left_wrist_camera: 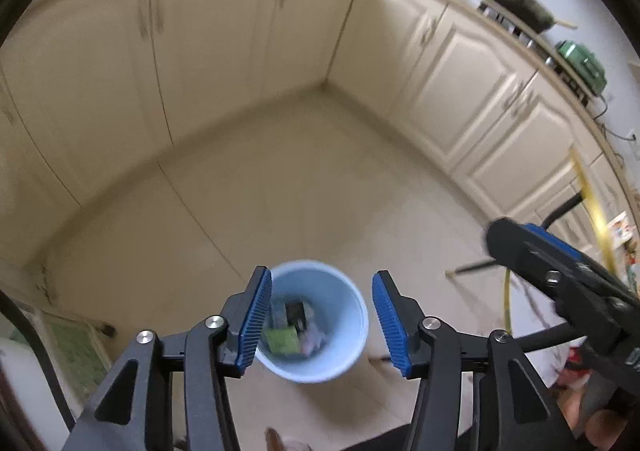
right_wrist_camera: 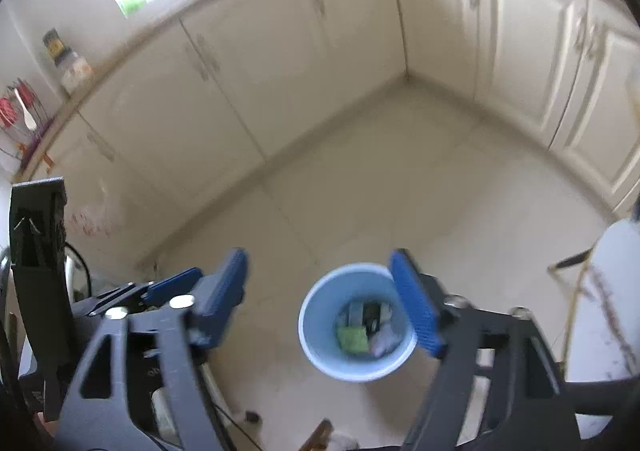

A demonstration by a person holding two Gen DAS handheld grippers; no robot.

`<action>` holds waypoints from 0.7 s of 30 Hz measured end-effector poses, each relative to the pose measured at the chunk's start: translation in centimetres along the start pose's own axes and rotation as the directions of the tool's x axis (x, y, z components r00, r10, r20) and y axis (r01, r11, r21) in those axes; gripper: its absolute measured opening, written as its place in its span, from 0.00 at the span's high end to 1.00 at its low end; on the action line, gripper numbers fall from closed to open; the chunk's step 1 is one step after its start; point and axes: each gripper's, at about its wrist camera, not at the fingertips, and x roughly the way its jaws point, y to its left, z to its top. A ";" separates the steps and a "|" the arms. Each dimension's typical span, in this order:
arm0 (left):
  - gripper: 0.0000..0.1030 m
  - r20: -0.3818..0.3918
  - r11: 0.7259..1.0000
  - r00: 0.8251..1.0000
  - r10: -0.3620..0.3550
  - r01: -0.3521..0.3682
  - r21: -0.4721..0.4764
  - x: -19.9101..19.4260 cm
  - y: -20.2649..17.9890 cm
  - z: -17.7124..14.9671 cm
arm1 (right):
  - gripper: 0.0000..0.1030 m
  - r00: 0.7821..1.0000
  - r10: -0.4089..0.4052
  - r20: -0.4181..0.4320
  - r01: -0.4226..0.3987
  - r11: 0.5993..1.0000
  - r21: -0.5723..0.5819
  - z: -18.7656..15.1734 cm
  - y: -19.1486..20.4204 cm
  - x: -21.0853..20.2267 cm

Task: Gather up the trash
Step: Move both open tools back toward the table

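A light blue bin [left_wrist_camera: 344,339] stands on the tiled floor below both grippers; it also shows in the right wrist view [right_wrist_camera: 320,315]. Inside lie a green packet [left_wrist_camera: 284,341], dark packaging and crumpled white scraps. My left gripper [left_wrist_camera: 320,319] is open and empty, held high over the bin. My right gripper [right_wrist_camera: 320,303] is open and empty, also above the bin. The right gripper's body shows at the right of the left wrist view [left_wrist_camera: 560,275]. The left gripper's blue pad shows at the lower left of the right wrist view [right_wrist_camera: 172,285].
Cream cabinet doors [left_wrist_camera: 224,51] line the floor on the far and right sides. A counter rack with pots [left_wrist_camera: 520,7] is at upper right. A yellow pole [left_wrist_camera: 592,211] and a white sheet [right_wrist_camera: 608,299] stand to the right. A windowsill holds jars [right_wrist_camera: 72,63].
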 end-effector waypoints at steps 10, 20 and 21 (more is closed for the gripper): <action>0.13 0.389 0.992 0.920 0.057 -0.096 0.081 -13.9 -12.2 -1.5 | 0.00 0.929 -0.112 0.352 0.138 0.989 -0.050 0.7 2.5 -18.0; 0.05 0.574 0.984 0.819 0.023 -0.119 0.131 -21.9 -22.7 -8.8 | 0.00 0.797 -0.232 0.557 0.278 0.960 0.002 -3.1 3.2 -32.8; 0.05 0.592 0.982 0.806 0.015 -0.123 0.143 -22.1 -24.1 -10.1 | 0.00 0.782 -0.246 0.573 0.292 0.956 0.013 -3.5 3.2 -34.0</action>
